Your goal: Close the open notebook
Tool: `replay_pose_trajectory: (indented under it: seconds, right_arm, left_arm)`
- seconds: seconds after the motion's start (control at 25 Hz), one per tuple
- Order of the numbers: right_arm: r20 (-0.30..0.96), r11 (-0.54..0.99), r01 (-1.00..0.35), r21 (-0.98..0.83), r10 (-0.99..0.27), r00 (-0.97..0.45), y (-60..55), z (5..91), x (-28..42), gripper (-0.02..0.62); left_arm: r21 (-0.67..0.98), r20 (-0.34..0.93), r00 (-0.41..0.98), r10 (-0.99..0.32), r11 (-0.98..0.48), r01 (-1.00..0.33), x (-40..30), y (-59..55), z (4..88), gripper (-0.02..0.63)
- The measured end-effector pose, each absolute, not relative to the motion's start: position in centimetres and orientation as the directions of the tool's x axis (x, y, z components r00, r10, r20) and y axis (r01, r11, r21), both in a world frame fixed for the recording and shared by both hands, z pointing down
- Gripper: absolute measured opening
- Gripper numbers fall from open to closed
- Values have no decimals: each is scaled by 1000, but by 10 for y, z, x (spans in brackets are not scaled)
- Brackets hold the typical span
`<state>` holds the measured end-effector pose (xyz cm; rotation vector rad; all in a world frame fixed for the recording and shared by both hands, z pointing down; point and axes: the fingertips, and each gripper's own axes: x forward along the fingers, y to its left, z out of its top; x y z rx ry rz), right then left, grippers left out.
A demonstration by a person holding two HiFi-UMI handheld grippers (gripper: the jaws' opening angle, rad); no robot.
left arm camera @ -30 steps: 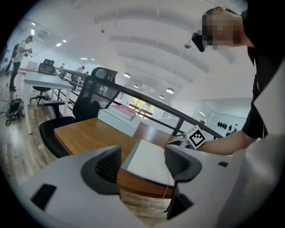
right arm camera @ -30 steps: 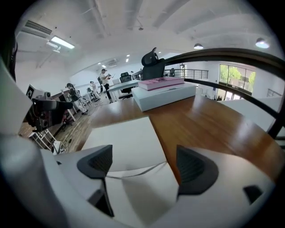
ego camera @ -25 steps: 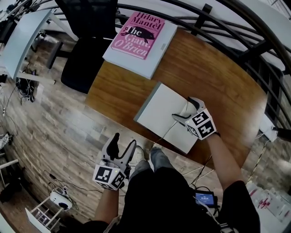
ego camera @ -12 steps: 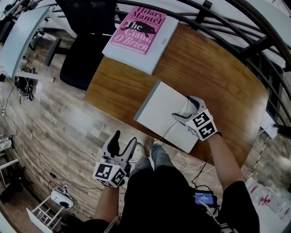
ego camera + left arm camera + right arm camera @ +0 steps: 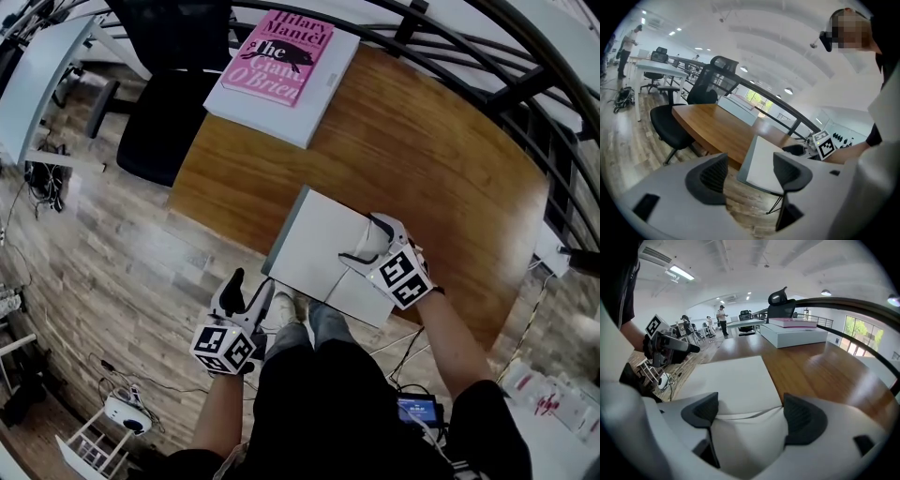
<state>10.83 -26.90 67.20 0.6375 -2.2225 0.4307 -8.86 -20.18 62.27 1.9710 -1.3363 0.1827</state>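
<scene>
Wood table is seen filling the middle of the head view, with a black railing curved along its far side and plank flooring spread below its near edge. A black office chair is parked at the far left corner, just beside a thick white book with a pink cover laid flat there. The white notebook is set at the near edge, well apart from the book, with its grey-edged side hung out past the tabletop. The right gripper is held over the notebook's right part, jaws spread wide, and only white paper with a crease line is seen between them. The left gripper is held off the table above the floor, jaws parted and empty.
</scene>
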Motion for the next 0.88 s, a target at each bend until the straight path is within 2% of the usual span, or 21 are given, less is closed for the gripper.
replay_pose_trajectory:
  seconds: [0.24,0.56,0.88]
  right_arm:
    - [752,810,-578,-93,-323,-574,-262,673,105,437]
    - [722,781,-622,-64,-394,-569,-263,660,106,443]
    - [653,696,-717,-47,-522,-550,-248,623,112,443]
  left_arm:
    - [568,518,491,-700,-147,-810,-86,-195,661,310]
    - [746,432,616,-659,-123,-655,-68,-210,689,299]
    - [813,358,684,-636,-149,-564,-61,-214,683,140]
